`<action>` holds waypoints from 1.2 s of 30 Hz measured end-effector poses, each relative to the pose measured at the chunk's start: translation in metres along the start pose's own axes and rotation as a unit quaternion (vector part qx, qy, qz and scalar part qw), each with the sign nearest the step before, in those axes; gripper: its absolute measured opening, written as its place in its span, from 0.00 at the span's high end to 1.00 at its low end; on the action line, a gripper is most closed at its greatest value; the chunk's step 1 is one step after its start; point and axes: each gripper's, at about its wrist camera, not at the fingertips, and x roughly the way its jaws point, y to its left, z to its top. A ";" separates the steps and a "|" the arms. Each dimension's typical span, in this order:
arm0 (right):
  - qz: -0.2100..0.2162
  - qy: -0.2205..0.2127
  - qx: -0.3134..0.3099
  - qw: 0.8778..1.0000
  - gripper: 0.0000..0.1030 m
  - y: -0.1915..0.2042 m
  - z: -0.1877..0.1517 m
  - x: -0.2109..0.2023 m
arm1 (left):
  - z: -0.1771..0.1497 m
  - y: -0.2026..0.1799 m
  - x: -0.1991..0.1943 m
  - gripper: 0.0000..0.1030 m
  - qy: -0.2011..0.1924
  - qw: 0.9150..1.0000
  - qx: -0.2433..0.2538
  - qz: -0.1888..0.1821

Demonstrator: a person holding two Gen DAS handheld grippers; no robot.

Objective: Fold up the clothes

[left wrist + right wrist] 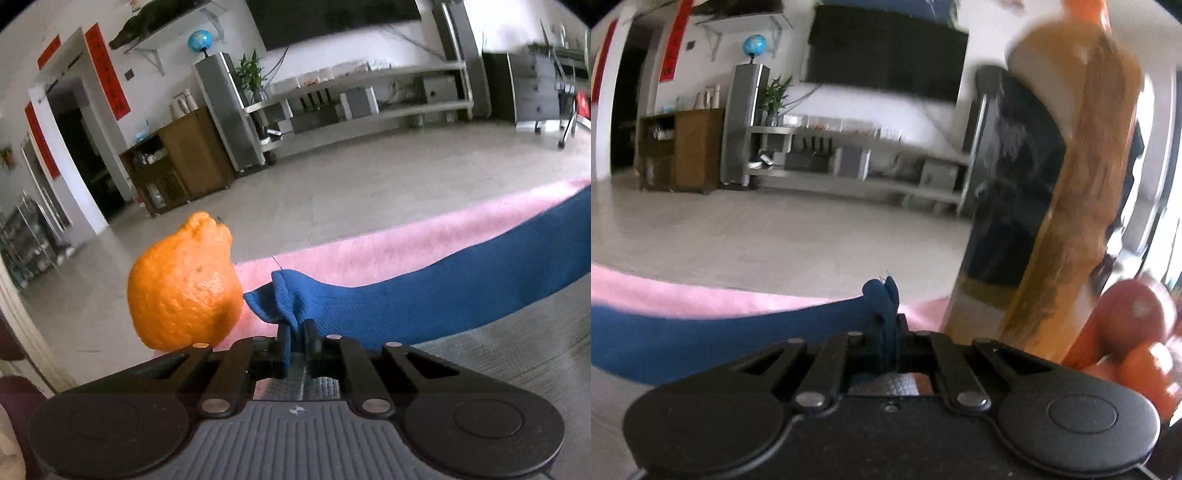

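A blue knit garment (pixel 443 291) stretches between both grippers above a pink fluffy cloth (pixel 388 243). My left gripper (pixel 297 328) is shut on its left corner, which bunches up above the fingers. In the right wrist view my right gripper (pixel 886 325) is shut on the other corner of the blue garment (pixel 720 332), which runs off to the left over the pink cloth (pixel 665 291).
A bumpy orange fruit (pixel 184 284) stands just left of my left gripper. A tall dark bottle with an orange label (pixel 1045 206) stands close on the right of my right gripper, with red-orange round objects (pixel 1134 325) beside it. Beyond lie bare floor and shelves.
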 end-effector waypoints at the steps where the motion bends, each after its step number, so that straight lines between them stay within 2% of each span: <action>1: -0.006 0.008 -0.010 1.000 0.95 0.004 -0.005 0.005 | -0.003 -0.004 0.007 0.87 0.006 1.000 0.007 0.009; 2: -0.011 0.018 -0.019 1.000 0.95 0.008 -0.009 0.011 | -0.006 -0.007 0.010 0.80 0.003 0.999 0.016 0.028; 3: -0.010 0.036 -0.024 0.999 0.95 0.011 -0.013 0.018 | -0.008 -0.009 0.011 0.78 0.003 0.999 0.021 0.043; 5: -0.014 0.064 -0.032 0.997 0.92 0.016 -0.018 0.025 | -0.005 -0.006 0.007 0.68 0.012 0.998 0.017 0.051; 6: -0.016 0.077 -0.037 0.996 0.89 0.018 -0.019 0.027 | -0.003 -0.001 0.002 0.68 0.020 0.999 0.010 0.049; 7: -0.016 0.088 -0.038 0.995 0.79 0.018 -0.018 0.027 | -0.001 0.006 -0.006 0.68 0.026 0.999 0.002 0.047; 9: 0.004 0.103 -0.018 0.995 0.74 0.009 -0.007 0.013 | 0.001 0.024 -0.035 0.67 0.032 0.998 -0.019 0.043; 12: 0.003 0.092 0.005 0.996 0.61 -0.016 0.012 -0.029 | 0.002 0.051 -0.080 0.67 0.042 0.997 -0.050 0.034; 14: 0.023 0.085 0.033 0.996 0.53 -0.044 0.027 -0.068 | -0.004 0.073 -0.120 0.67 0.046 0.996 -0.069 0.017; 19: 0.087 0.091 0.130 0.984 0.50 -0.109 0.048 -0.170 | -0.033 0.098 -0.219 0.66 0.045 0.995 -0.083 -0.014; 21: 0.108 0.086 0.157 0.978 0.46 -0.125 0.051 -0.201 | -0.052 0.102 -0.248 0.66 0.055 0.992 -0.106 -0.034; 23: 0.127 0.080 0.181 0.972 0.42 -0.139 0.051 -0.224 | -0.071 0.103 -0.264 0.65 0.068 0.988 -0.130 -0.057; 26: 0.149 0.084 0.227 0.959 0.40 -0.146 0.033 -0.237 | -0.103 0.093 -0.266 0.65 0.101 0.978 -0.164 -0.084; 28: 0.166 0.097 0.267 0.944 0.39 -0.149 0.014 -0.242 | -0.126 0.085 -0.262 0.66 0.134 0.970 -0.182 -0.093; 31: 0.192 0.151 0.323 0.914 0.42 -0.149 -0.041 -0.231 | -0.146 0.072 -0.246 0.66 0.186 0.960 -0.180 -0.103; 32: 0.195 0.176 0.332 0.906 0.55 -0.147 -0.058 -0.224 | -0.148 0.069 -0.242 0.66 0.191 0.961 -0.173 -0.103; 34: 0.190 0.249 0.323 0.893 0.72 -0.142 -0.074 -0.198 | -0.147 0.067 -0.236 0.66 0.187 0.963 -0.168 -0.094; 35: 0.193 0.273 0.322 0.886 0.72 -0.141 -0.079 -0.187 | -0.147 0.067 -0.233 0.66 0.184 0.964 -0.169 -0.090; 36: 0.197 0.274 0.324 0.884 0.72 -0.142 -0.081 -0.181 | -0.146 0.068 -0.231 0.66 0.181 0.964 -0.172 -0.090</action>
